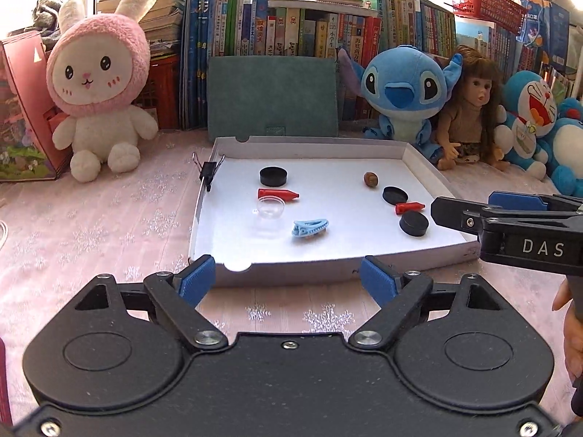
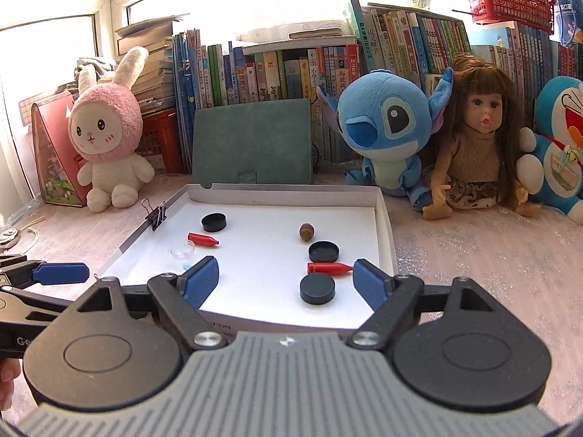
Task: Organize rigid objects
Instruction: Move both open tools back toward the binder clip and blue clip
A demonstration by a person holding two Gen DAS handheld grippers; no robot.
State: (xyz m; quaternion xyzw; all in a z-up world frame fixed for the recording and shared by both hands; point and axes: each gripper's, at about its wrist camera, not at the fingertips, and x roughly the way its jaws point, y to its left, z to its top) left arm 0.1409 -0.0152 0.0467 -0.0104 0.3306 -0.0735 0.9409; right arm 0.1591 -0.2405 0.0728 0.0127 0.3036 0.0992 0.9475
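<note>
Left wrist: left gripper (image 1: 288, 276) jaws wide, empty

left wrist: near, looking downward | right wrist: same | shared: tray (image 1: 233, 142)

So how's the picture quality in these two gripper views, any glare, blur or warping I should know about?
Left wrist view: the window behind the books is blown out white, the fisheye bows the edges, and the white tray is evenly lit and sharp. Right wrist view: stronger window glare along the top, and the clear cup barely shows against the tray floor.
</note>
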